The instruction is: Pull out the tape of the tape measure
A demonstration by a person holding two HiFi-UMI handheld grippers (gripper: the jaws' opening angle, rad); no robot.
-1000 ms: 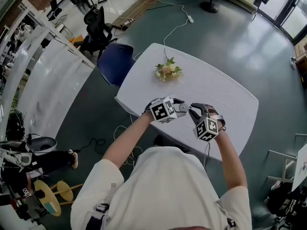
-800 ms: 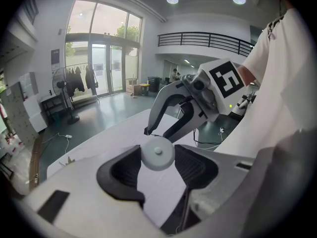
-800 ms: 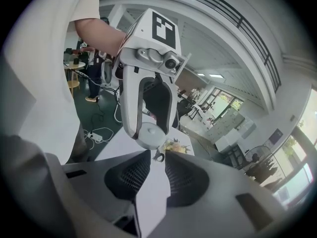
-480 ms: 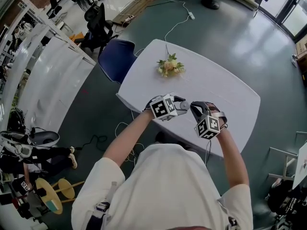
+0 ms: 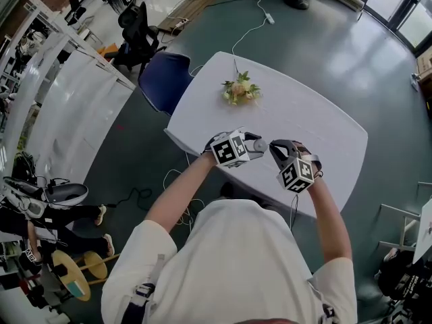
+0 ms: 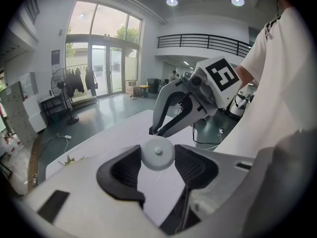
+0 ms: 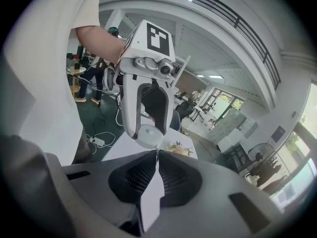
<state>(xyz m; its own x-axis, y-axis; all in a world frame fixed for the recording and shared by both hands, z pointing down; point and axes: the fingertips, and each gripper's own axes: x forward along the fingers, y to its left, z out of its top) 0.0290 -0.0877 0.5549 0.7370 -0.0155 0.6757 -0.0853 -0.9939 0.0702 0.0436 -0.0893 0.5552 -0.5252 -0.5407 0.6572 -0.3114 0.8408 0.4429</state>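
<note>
A small round light-grey tape measure sits between the pads of my left gripper, which is shut on its sides. In the right gripper view the same tape measure hangs just ahead of my right gripper. That gripper's jaws are pressed together on the thin end of the tape, with almost no tape drawn out. In the head view the left gripper and right gripper meet tip to tip above the near edge of the white table.
A small bunch of flowers lies at the far side of the table. A blue chair stands at the table's left end. A white cable runs across the floor beyond the table.
</note>
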